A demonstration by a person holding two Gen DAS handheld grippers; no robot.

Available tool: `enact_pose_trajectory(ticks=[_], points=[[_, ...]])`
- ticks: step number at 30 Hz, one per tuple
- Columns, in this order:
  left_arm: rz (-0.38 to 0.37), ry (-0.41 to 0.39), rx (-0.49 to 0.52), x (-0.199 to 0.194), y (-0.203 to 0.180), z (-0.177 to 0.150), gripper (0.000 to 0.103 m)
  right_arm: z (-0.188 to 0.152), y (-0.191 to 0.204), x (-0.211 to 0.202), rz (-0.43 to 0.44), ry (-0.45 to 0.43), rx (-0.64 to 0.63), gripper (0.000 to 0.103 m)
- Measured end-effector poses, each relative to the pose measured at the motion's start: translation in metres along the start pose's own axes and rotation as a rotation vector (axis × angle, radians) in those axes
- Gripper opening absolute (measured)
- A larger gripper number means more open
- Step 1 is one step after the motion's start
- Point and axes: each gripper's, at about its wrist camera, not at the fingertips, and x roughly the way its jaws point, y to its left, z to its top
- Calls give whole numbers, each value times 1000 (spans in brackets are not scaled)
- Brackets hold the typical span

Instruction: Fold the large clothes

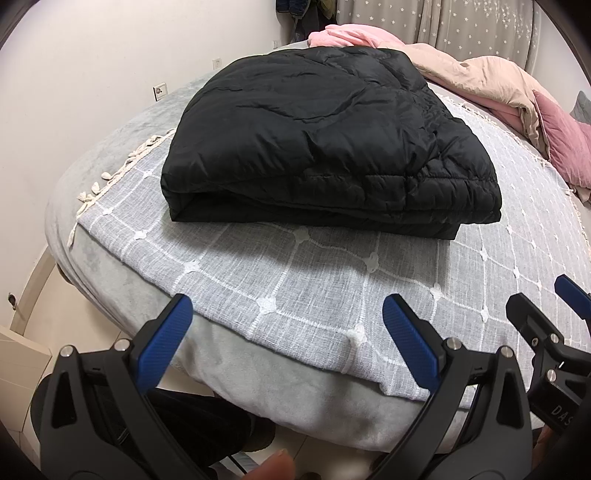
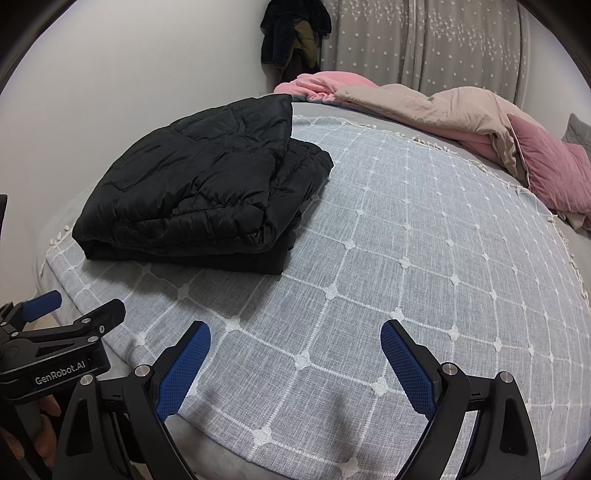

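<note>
A black quilted jacket [image 1: 325,140] lies folded into a thick rectangle on a grey checked throw [image 1: 295,273] on the bed. It also shows in the right wrist view [image 2: 199,192], at the left side of the throw [image 2: 406,258]. My left gripper [image 1: 288,306] is open and empty, held back over the bed's near edge, short of the jacket. My right gripper [image 2: 295,332] is open and empty, over the throw to the right of the jacket. Each gripper shows at the other view's edge: the right gripper [image 1: 543,299] and the left gripper [image 2: 81,299].
A beige and pink duvet [image 2: 424,107] and a pink pillow [image 2: 546,166] are bunched at the bed's far right. A white wall runs along the left. Dark clothes [image 2: 291,33] hang in the far corner beside starred curtains [image 2: 424,40].
</note>
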Motion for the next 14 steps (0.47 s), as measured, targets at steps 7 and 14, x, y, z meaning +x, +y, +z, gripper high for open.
enact_pose_trajectory(ticks=[7, 14], points=[[9, -1, -9, -1, 0, -1, 102, -1, 0, 0, 2, 0, -4, 94], [-20, 3, 6, 0, -16, -1, 102, -2, -4, -1, 48, 2, 8, 94]])
